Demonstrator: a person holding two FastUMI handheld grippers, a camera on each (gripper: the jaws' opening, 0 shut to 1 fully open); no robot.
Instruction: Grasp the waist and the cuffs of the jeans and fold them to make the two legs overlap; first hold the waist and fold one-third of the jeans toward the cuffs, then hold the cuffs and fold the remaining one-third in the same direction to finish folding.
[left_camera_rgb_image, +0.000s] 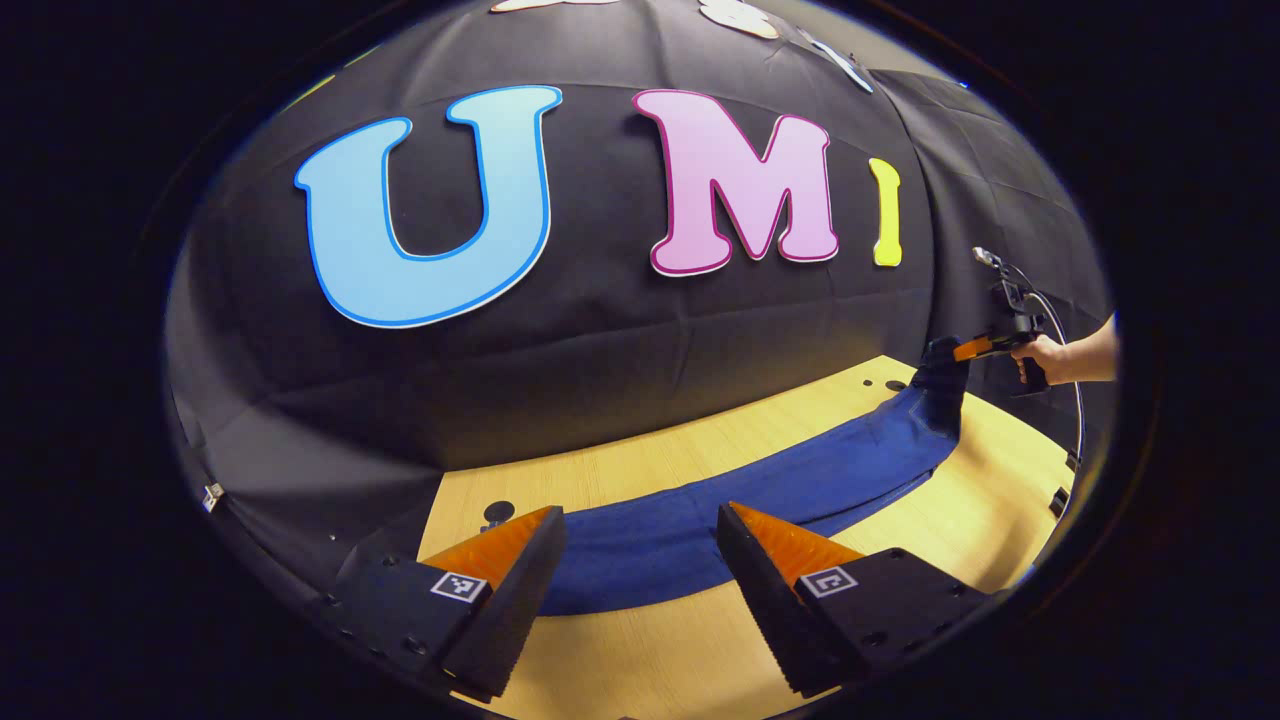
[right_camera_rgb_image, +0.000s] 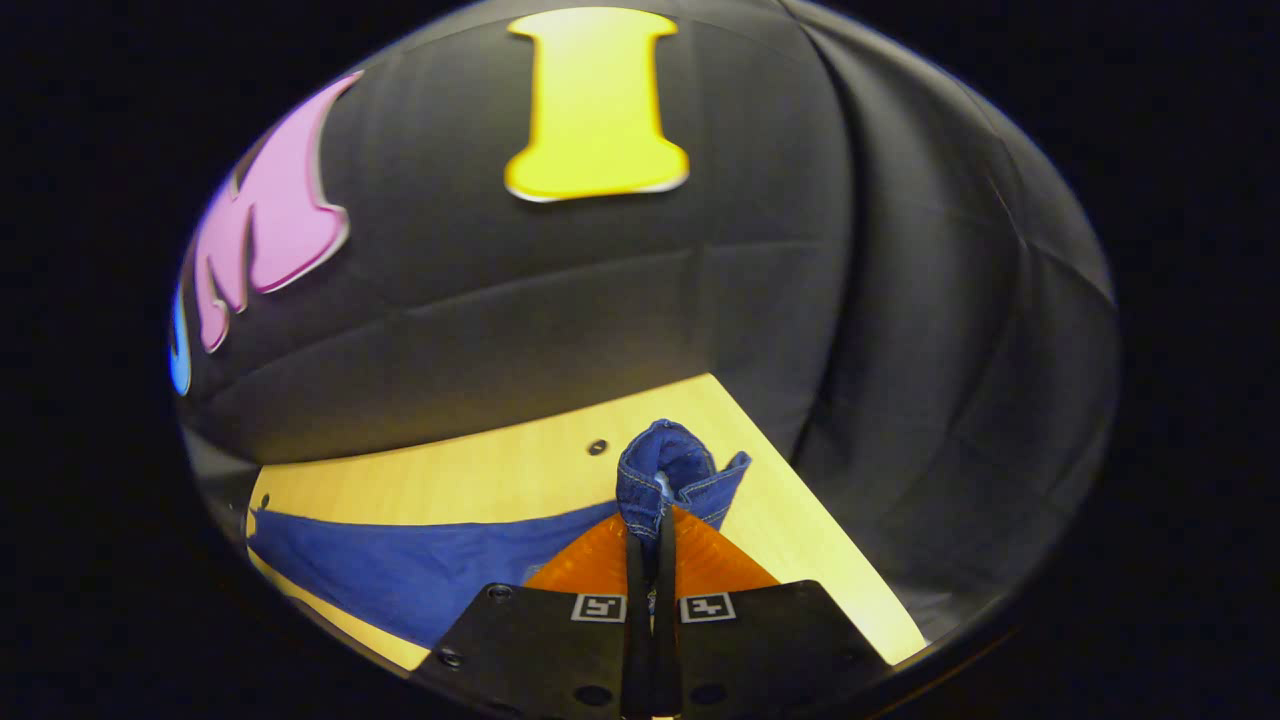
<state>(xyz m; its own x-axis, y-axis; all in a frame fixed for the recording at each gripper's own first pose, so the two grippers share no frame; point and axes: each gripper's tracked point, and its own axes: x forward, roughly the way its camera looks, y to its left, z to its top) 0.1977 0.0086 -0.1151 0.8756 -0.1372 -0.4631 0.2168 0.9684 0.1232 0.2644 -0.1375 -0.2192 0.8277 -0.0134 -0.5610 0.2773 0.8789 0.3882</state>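
In the left gripper view my left gripper (left_camera_rgb_image: 640, 545) is low over the wooden table (left_camera_rgb_image: 700, 440), near its left end. Its two fingers stand wide apart w/ nothing between them but a view of the cloth below. The left finger (left_camera_rgb_image: 515, 580) and the right finger (left_camera_rgb_image: 770, 590) sit either side of the jeans (left_camera_rgb_image: 700, 510); I cannot tell if the tips touch the fabric or hang just above it.

The jeans are a long blue band on the table, running from the part between my left fingers across toward the table's far right end. There the fabric is lifted off the table and rises up to my right gripper (left_camera_rgb_image: 950, 352), which my hand (left_camera_rgb_image: 1050, 358) holds by its handle, above the right end of the table. A black cable curves down beside that hand.

In the right gripper view my right gripper (right_camera_rgb_image: 652, 520) has its fingers pressed together, clamped on a bunched end of the jeans (right_camera_rgb_image: 665, 475). The denim stands up in a small fold just past the tips, w/ a stitched seam visible. I cannot tell if this end is the waist or the cuffs. From the grip, the rest of the jeans goes down and away to the left, lying flat on the table (right_camera_rgb_image: 500, 475). Behind the table's far edge is the black cloth wall (right_camera_rgb_image: 900, 300).
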